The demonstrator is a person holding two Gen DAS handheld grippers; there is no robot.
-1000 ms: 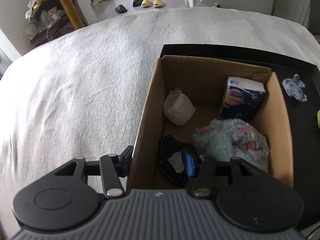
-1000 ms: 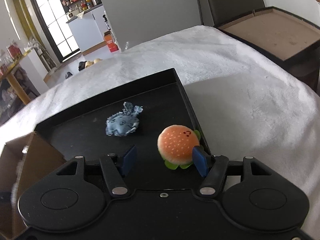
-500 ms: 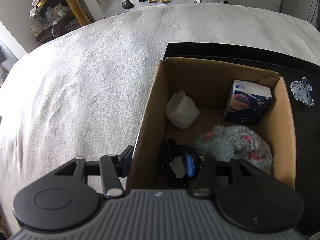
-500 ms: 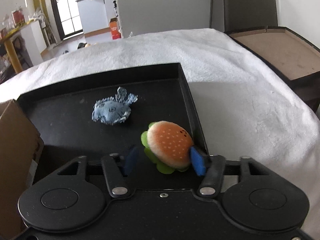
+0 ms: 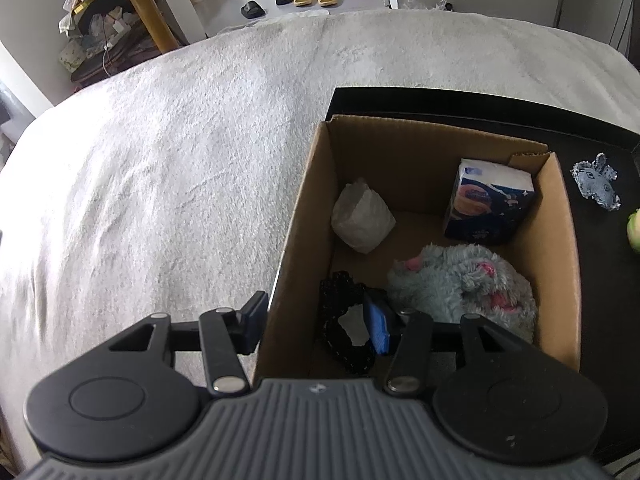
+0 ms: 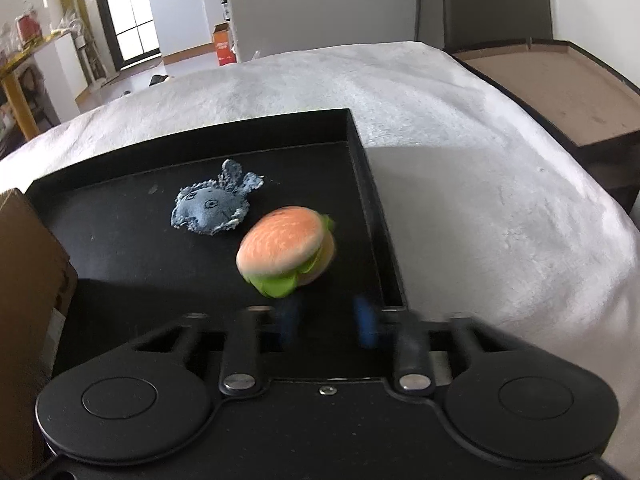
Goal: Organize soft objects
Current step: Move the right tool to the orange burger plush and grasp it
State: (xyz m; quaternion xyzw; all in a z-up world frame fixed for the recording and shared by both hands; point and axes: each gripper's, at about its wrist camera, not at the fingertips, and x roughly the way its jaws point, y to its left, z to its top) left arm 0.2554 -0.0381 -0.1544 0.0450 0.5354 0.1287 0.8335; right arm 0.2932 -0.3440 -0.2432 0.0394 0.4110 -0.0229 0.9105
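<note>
plush and light, the burger toy (image 6: 286, 250) lies tipped on its side on the black tray (image 6: 120, 248), near the right rim and just beside the denim fish (image 6: 214, 210). it should squash easily, so a hold across the bun's middle, squeezing both buns together, looks safest; the lettuce frill would likely slip. the right gripper (image 6: 328, 318) sits behind it, blurred, jaws partly apart and holding nothing. the left gripper (image 5: 316, 324) is wide open, straddling the near-left wall of the cardboard box (image 5: 556, 280), empty. in the box lie a fluffy grey plush (image 5: 460, 284), tissue pack (image 5: 490, 206), white wad (image 5: 362, 222) and black scrunchie (image 5: 344, 320).
</note>
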